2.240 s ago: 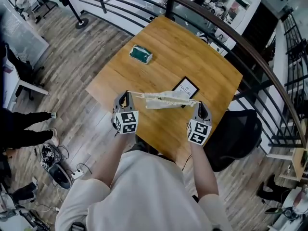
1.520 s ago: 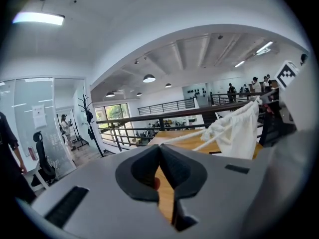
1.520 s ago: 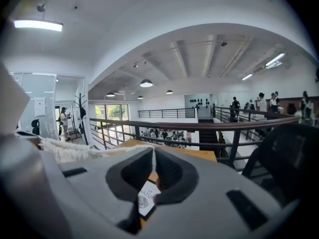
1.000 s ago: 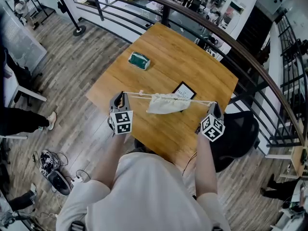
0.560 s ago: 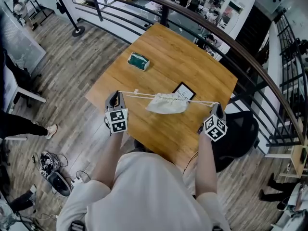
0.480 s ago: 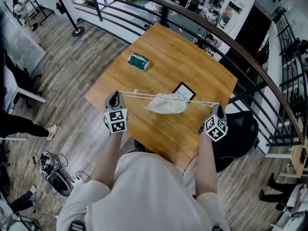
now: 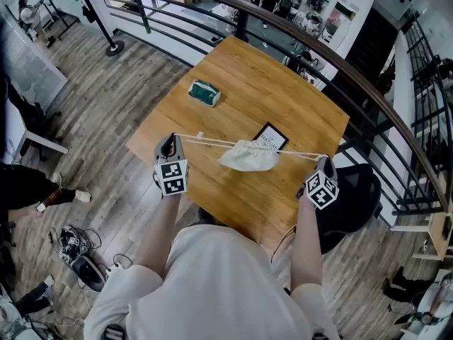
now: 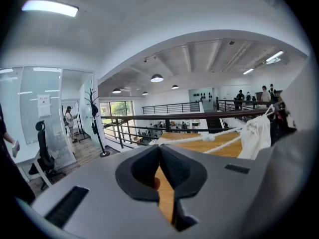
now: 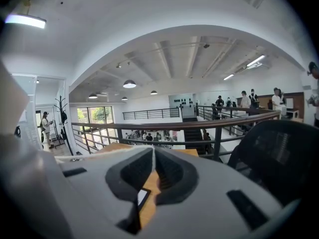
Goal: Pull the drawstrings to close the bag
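Overhead, head view: bag [image 7: 249, 156] hangs over the table's [image 7: 233, 76] near half, mouth puckered. Left gripper [image 7: 172, 144] and right gripper [image 7: 323, 163] sit off opposite table edges, so the drawstrings [image 7: 205, 141] run taut.
Left gripper view: jaws pinched on the drawstrings' left end.
Right gripper view: jaws clamped together on the right end

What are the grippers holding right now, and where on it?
The drawstrings, by their outer ends: the left gripper pinches the left end, the right gripper the right. The white bag hangs between them, itself ungripped.
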A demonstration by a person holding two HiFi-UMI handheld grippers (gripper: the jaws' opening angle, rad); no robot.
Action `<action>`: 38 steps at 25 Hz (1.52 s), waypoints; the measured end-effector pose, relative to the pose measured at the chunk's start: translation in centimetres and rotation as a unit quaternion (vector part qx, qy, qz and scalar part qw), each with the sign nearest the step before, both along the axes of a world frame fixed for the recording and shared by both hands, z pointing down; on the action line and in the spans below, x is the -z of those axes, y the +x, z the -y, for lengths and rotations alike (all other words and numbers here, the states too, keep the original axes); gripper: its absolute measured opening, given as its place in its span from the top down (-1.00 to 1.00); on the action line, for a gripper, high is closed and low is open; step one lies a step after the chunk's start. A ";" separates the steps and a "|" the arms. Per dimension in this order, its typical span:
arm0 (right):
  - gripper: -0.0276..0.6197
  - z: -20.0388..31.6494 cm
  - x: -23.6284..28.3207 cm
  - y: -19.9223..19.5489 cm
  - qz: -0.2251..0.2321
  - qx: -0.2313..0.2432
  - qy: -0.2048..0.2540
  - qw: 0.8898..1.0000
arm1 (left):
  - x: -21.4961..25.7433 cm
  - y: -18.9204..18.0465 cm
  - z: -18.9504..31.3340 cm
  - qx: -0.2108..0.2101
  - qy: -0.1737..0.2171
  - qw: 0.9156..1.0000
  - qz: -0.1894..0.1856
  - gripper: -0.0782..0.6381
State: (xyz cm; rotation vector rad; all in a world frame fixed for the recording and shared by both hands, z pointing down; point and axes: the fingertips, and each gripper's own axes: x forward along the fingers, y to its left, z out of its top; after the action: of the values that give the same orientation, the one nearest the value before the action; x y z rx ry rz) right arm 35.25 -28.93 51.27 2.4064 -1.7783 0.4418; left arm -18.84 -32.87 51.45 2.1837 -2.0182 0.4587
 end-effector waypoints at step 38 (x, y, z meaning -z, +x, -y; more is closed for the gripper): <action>0.87 -3.1 6.1 -9.7 -0.088 0.143 0.008 0.986 | 7.0 13.5 0.7 -0.239 0.033 0.966 -0.095 0.80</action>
State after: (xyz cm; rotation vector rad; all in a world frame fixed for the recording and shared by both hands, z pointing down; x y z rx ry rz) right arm 25.59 -25.86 45.16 2.0767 -2.0064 0.1773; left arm -5.39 -33.54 44.44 2.6400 -1.4234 0.2175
